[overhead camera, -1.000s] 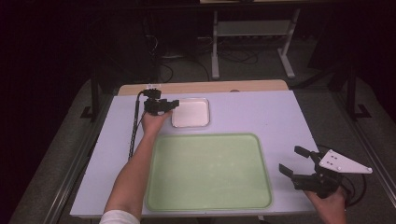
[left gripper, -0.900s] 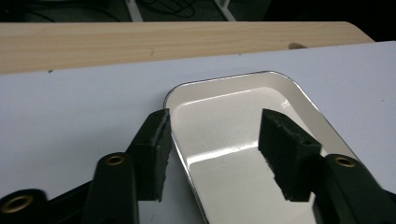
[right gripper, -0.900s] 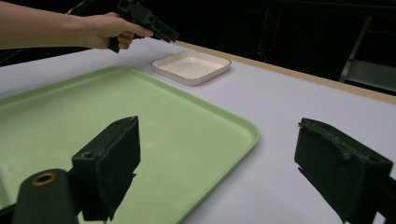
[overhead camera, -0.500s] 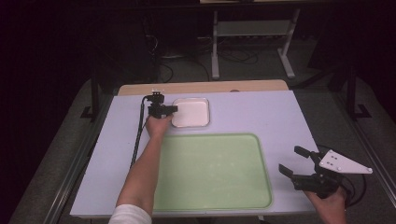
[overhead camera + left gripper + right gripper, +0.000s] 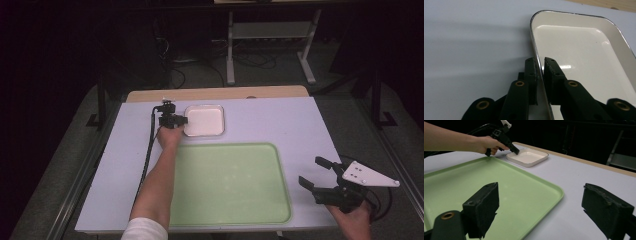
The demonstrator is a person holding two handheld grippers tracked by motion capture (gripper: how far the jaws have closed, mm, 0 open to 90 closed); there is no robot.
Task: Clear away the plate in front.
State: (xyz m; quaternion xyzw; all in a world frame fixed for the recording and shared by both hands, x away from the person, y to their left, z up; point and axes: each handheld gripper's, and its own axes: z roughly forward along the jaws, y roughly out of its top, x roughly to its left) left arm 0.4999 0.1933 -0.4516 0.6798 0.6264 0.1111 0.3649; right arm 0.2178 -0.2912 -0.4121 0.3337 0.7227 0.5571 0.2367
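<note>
Since a moment ago, my left gripper [image 5: 179, 120] has dropped down to the left edge of the white dish [image 5: 205, 121], and its jaws have just been closing with the dish's rim between them. Now, in the left gripper view, the two black jaws stand close together, one on the outside of the rim and one on the inside of the white dish [image 5: 584, 55]. Only a thin gap is left and the rim sits right in it, so I have hold of the dish by its edge. The dish lies flat on the pale surface [image 5: 280, 120], near the far side, just past the far left corner of the big green tray [image 5: 230, 185]. The dish and the tray are close but not touching. My left arm reaches over the left side of the tray to get there. My right gripper [image 5: 316, 175] has stayed where it was, low at the near right corner of the surface, just beside the tray's right edge. Its jaws are wide open with nothing between them. In the right gripper view I see the two open jaws, the green tray [image 5: 499, 185] past them, and my left gripper [image 5: 514, 150] far off at the dish [image 5: 529, 157].
</note>
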